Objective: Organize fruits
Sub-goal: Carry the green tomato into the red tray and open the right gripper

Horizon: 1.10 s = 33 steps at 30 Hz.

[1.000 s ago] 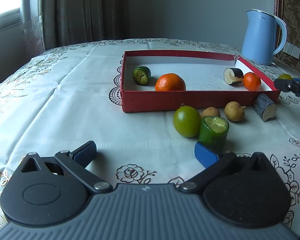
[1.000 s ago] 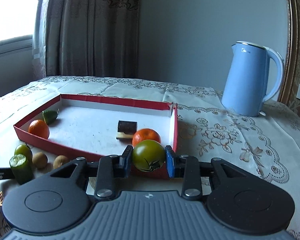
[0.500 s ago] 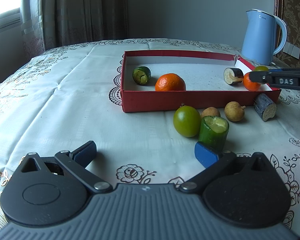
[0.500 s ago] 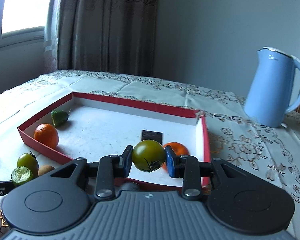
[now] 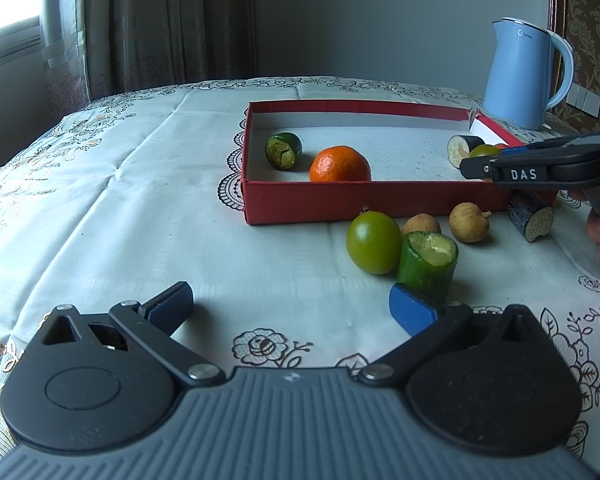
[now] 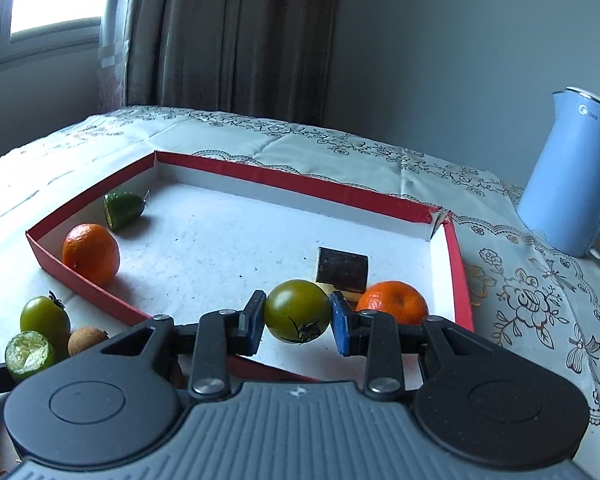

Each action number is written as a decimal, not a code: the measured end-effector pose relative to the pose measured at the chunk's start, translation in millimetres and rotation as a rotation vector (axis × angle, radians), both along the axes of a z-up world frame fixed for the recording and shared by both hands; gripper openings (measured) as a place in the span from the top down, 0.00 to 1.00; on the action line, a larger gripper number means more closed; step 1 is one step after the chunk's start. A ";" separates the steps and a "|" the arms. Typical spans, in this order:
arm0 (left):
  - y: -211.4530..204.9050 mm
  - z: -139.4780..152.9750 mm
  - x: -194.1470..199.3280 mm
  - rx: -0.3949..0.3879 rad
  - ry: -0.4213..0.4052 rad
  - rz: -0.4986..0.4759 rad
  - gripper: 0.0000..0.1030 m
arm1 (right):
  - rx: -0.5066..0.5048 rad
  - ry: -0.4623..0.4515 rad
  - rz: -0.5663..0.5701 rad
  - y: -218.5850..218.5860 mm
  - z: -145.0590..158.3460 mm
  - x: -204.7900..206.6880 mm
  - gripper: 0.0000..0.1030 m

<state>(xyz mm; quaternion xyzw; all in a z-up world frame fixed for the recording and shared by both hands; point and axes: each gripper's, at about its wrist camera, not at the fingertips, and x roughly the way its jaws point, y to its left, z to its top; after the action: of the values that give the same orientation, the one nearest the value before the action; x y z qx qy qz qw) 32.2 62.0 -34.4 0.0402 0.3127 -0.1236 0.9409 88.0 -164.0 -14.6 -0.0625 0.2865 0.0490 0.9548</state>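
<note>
Now green tomato [image 6: 298,311] sits clamped in right gripper [image 6: 298,316], above red box [image 6: 458,268] floor, probably clear of orange [image 6: 392,302]. Lower before letting go. Left gripper [image 5: 292,308] wide, empty, near cucumber piece [image 5: 427,264].

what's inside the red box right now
Inside the red box: two oranges, a green cucumber piece and a dark eggplant piece. The gripped green tomato hides part of the floor.
</note>
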 end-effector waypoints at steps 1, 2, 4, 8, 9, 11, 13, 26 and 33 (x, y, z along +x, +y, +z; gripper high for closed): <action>-0.1 0.0 0.0 0.000 0.000 0.000 0.00 | -0.005 0.001 -0.002 0.8 -0.6 1.4 0.68; -0.2 -0.1 0.0 0.000 0.000 0.000 0.00 | -0.004 0.005 -0.002 0.9 -1.4 2.8 0.68; -0.1 0.0 -0.1 0.000 0.000 0.000 0.00 | 0.004 0.012 0.003 -0.2 -1.5 4.3 0.68; -0.2 0.0 -0.1 0.001 0.000 0.000 0.00 | 0.008 0.012 0.003 -1.1 -2.2 5.4 0.67; -0.1 0.0 -0.1 0.001 0.000 0.000 0.00 | 0.006 0.011 0.002 -1.0 -2.4 5.6 0.67; -0.2 -0.1 -0.1 0.001 0.000 0.000 0.00 | 0.013 0.013 0.003 -1.8 -2.5 6.0 0.67; -0.3 -0.1 -0.1 0.001 0.000 0.000 0.00 | 0.017 0.014 0.005 -2.5 -3.0 6.5 0.67; -0.1 -0.2 -0.2 0.001 0.000 0.000 0.00 | 0.035 0.021 -0.006 -7.8 -4.5 8.4 0.56; 0.0 -0.4 -0.1 0.001 0.000 0.000 0.00 | 0.071 0.021 0.009 -15.9 -2.3 5.3 0.52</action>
<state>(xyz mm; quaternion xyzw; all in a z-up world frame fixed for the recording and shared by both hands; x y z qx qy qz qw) 32.1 62.0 -34.8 0.0410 0.3127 -0.1235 0.9409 93.3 -179.9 -16.9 -0.0293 0.2942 0.0640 0.9532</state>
